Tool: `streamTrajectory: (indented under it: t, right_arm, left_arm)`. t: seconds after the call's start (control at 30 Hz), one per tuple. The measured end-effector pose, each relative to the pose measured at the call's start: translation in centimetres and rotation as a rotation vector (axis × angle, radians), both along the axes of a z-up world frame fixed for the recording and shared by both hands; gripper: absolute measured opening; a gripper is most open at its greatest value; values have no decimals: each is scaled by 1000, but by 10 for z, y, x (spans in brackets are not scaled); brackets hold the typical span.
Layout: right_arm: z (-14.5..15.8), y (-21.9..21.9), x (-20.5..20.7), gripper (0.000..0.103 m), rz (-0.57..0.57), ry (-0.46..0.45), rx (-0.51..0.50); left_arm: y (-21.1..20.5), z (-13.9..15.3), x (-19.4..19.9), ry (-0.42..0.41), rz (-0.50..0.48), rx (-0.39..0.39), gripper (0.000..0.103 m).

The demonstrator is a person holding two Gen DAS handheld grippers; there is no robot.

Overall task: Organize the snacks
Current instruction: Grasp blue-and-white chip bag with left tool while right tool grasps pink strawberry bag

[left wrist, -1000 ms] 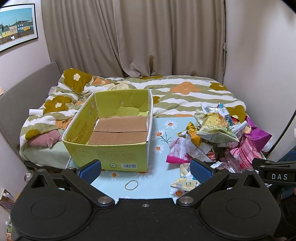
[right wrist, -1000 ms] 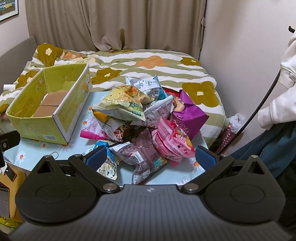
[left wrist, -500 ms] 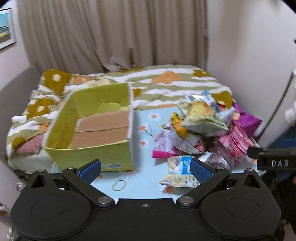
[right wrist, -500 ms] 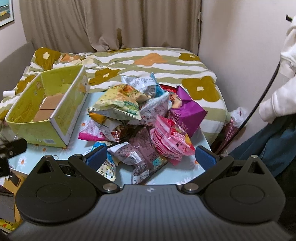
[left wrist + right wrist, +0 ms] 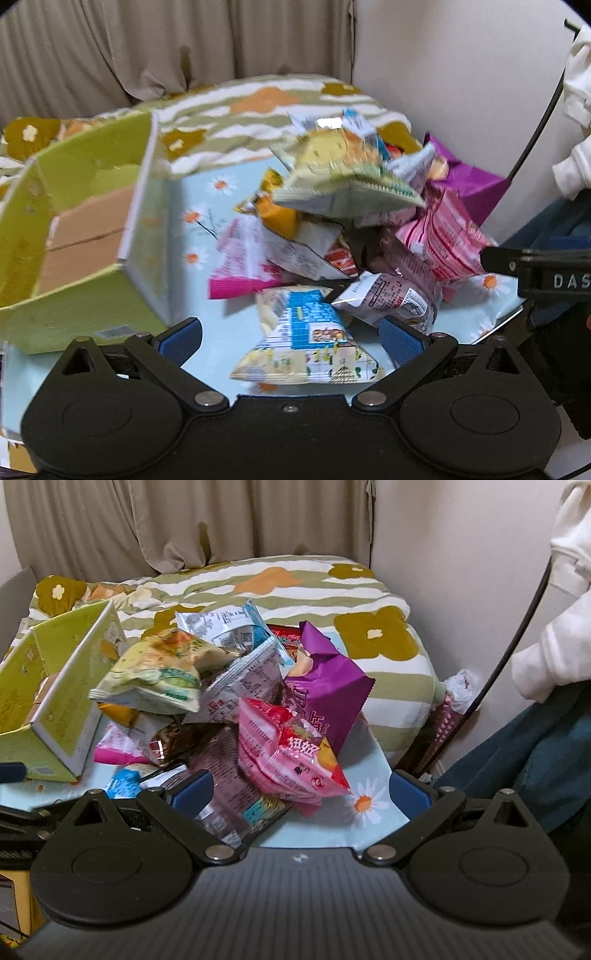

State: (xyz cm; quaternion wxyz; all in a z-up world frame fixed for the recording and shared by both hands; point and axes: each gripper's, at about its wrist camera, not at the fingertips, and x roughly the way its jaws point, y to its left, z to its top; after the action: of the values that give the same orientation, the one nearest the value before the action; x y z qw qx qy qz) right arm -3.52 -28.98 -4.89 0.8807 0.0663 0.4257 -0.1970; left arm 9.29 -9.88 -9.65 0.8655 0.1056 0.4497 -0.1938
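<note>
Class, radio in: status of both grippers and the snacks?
Left gripper open, astride blue-and-white packet. Right gripper open, at pink packet. Green box holds no snacks.

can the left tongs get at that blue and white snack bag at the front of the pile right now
Probably yes. The left tongs are open, and the blue and white bag lies between their fingers at the pile's near edge, with nothing on top of it.

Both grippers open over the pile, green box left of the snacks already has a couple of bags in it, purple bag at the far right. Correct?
Not quite. The green box holds no bags: the left wrist view shows only its bare cardboard bottom. The rest stands: left gripper and right gripper are both open at the snack pile, the box sits left of it, and the purple bag is at its far right.
</note>
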Motion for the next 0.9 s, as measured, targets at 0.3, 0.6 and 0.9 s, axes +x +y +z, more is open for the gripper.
streamTrajectory:
  t: [0.3, 0.6, 0.9]
  right_arm:
    - [-35, -26, 34, 103, 43, 45, 54]
    - [-59, -39, 57, 103, 82, 74, 132]
    - [-71, -54, 69, 99, 68, 74, 251]
  left_arm:
    - [-17, -49, 24, 90, 15, 40, 103]
    - [-21, -76, 40, 163, 13, 40, 90]
    - [-23, -82, 40, 173, -2, 71, 73]
